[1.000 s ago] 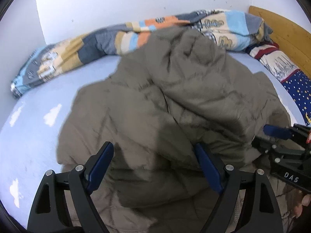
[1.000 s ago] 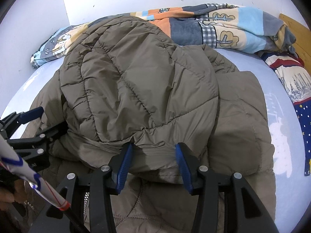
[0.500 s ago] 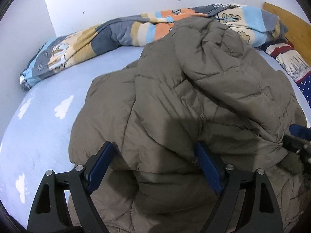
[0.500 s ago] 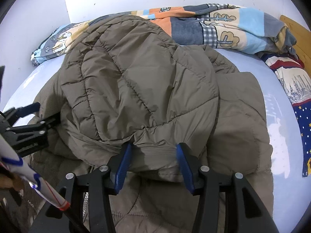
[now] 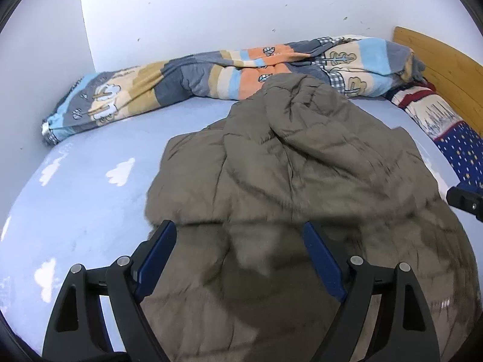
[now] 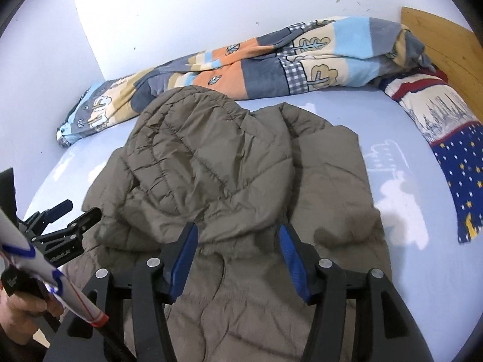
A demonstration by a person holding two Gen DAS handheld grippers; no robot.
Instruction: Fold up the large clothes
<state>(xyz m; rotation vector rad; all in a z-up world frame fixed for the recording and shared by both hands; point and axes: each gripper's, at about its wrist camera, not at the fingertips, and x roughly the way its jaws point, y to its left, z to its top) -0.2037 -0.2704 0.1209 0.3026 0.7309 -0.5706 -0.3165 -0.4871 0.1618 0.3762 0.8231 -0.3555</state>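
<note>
On the pale blue cloud-print bedsheet [image 5: 75,205], an olive-brown quilted puffer jacket [image 5: 302,181] lies spread in a rumpled heap, filling the middle of both wrist views. Its padded upper part is folded over the lower layers, a rounded quilted section [image 6: 187,138] bulging toward 11 o'clock in the right wrist view, while a flatter panel [image 6: 329,175] stretches toward 2 o'clock.

The left gripper [image 5: 238,259] hangs low over the jacket's near edge, its blue-padded fingers [image 5: 154,256] spread wide with jacket fabric lying between them (nothing is pinched, as far as the view shows). The right gripper [image 6: 237,256] sits likewise over the near hem, its blue pads [image 6: 291,259] parted and gripping nothing, fabric visible in the gap.

In the right wrist view the left gripper also appears at 8 o'clock, just beside the jacket's left edge, with a bit of the person's hand [image 6: 21,310] at the frame's lower left.

Along the wall from 10 to 1 o'clock a patchwork blanket [image 5: 211,72] in orange, blue, grey and cream lies bunched. At 3 o'clock sit a star-patterned navy pillow [image 6: 462,166] and the wooden headboard [image 5: 443,57].
</note>
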